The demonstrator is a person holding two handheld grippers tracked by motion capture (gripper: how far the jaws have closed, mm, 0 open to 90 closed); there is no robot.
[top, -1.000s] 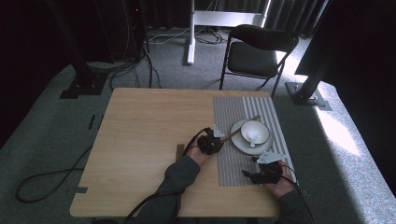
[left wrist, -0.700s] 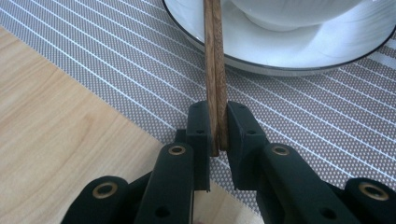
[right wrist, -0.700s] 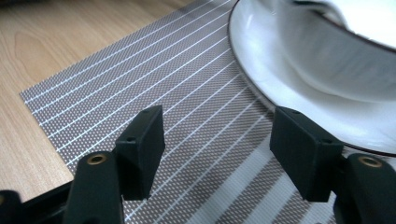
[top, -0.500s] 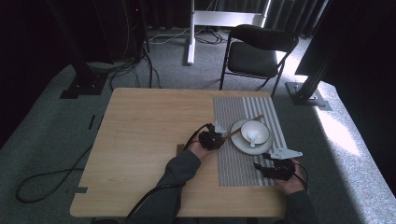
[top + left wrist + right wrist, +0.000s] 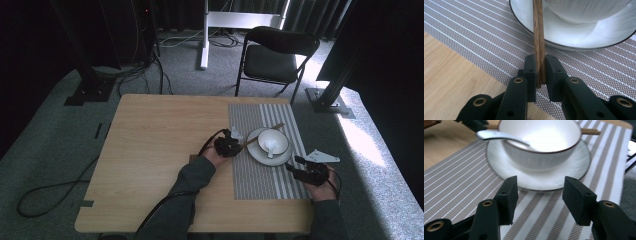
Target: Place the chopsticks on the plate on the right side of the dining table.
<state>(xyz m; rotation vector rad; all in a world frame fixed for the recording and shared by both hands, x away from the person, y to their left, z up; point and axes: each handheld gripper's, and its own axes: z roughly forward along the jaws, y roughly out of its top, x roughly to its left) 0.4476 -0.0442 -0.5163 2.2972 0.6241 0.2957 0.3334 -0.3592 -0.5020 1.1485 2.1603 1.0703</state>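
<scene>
While the left tongs (image 5: pixel 540 72) are clenching the chopsticks (image 5: pixel 538 37) beside the plate (image 5: pixel 574 37), the right tongs (image 5: pixel 539 195), just closing, are gaping empty.

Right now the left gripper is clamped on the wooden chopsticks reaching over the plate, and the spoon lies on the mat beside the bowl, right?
Not quite. The spoon is not on the mat: it lies in the bowl, its handle over the rim, as the right gripper view shows. The rest holds: the left gripper is clamped on the chopsticks, which reach over the plate.
</scene>
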